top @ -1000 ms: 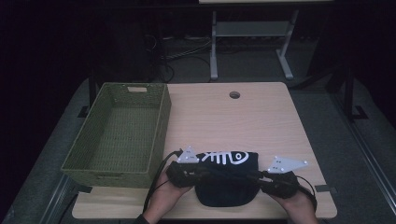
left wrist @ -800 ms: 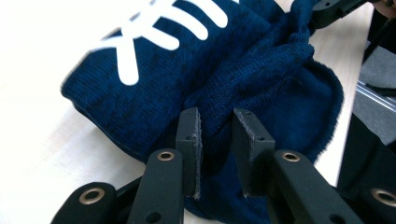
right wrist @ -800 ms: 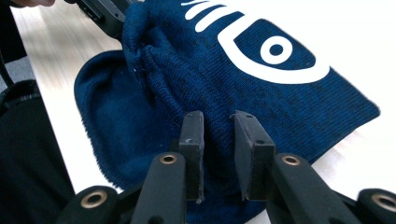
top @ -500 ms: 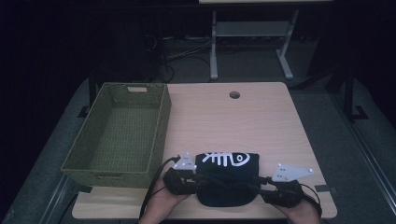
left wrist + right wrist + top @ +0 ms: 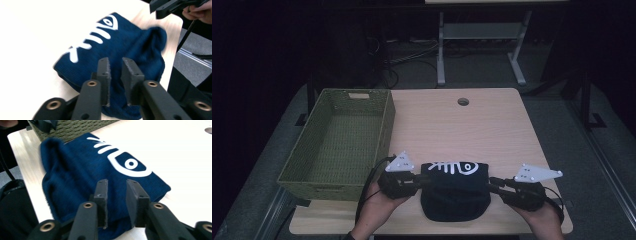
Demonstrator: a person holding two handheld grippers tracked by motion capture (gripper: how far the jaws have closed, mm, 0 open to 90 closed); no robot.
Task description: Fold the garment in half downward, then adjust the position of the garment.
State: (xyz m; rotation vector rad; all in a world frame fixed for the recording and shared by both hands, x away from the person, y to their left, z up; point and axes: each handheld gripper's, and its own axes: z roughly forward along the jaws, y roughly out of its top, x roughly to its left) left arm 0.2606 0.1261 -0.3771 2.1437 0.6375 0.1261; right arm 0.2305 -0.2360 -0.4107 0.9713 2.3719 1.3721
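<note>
while both grippers pinch:
left gripper (image 5: 418,182): clamped on hat (image 5: 455,192)
right gripper (image 5: 495,186): clamped on hat
basket (image 5: 384,124): holds nothing

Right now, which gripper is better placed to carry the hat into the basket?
Left, probably. The left gripper grips the hat on its basket side; the right gripper holds the far edge.

My left tongs (image 5: 416,183) and right tongs (image 5: 495,184): black bodies, grey three-cornered plates on top, brass-ringed screw holes along paired flat black jaws, black cables trailing behind.
</note>
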